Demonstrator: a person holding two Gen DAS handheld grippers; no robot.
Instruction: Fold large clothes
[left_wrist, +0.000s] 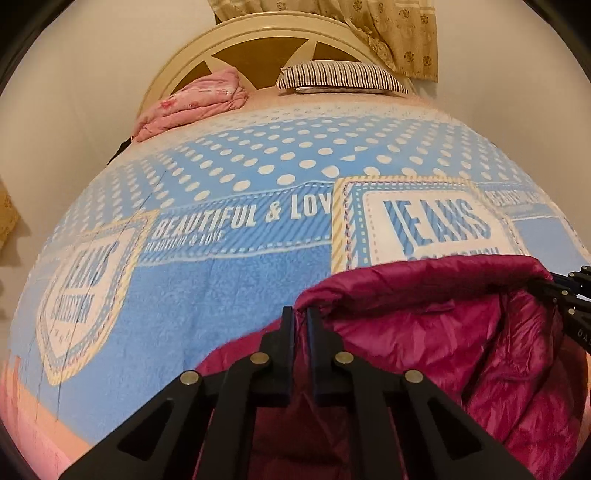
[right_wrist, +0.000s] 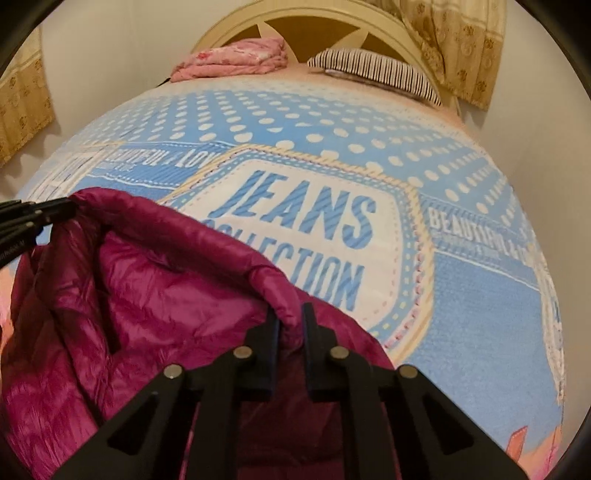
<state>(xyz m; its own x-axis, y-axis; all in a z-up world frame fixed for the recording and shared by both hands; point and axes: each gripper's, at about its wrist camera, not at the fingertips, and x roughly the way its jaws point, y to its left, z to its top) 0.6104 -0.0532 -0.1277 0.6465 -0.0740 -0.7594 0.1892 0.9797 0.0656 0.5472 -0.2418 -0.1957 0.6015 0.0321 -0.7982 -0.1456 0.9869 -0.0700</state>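
Observation:
A magenta puffy down jacket (left_wrist: 443, 332) hangs between my two grippers above the near end of the bed; it also shows in the right wrist view (right_wrist: 122, 295). My left gripper (left_wrist: 300, 314) is shut on the jacket's rolled edge at its left end. My right gripper (right_wrist: 290, 314) is shut on the same edge at its right end. Each gripper shows at the side of the other's view: the right one (left_wrist: 565, 295), the left one (right_wrist: 40, 216). The jacket's lower part is hidden below both views.
The bed carries a blue dotted blanket (left_wrist: 236, 280) printed "JEANS COLLECTION". A folded pink quilt (left_wrist: 195, 101) and a striped pillow (left_wrist: 343, 77) lie by the cream headboard (left_wrist: 258, 33). Patterned curtains (left_wrist: 388, 33) hang behind. White walls flank the bed.

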